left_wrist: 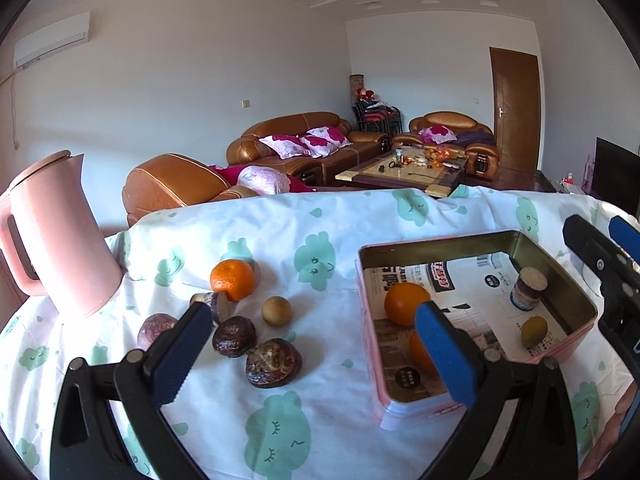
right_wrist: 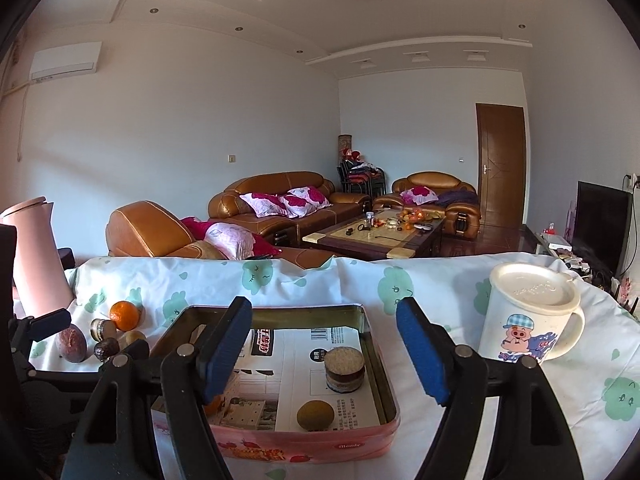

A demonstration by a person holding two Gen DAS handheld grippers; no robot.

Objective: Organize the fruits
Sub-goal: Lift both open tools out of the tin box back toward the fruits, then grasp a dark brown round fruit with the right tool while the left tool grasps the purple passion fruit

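Left gripper [left_wrist: 314, 354] and right gripper [right_wrist: 324, 348] gape, empty. Firm, round orange [left_wrist: 233, 279] judged best pinched across its middle.

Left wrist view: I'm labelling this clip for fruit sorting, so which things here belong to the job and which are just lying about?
Job:
- pink tin
- oranges in tin
- loose orange
- dark fruits
- small brown fruit
- left gripper, open, empty
- right gripper, open, empty

Lying about:
- pink kettle
- pig mug
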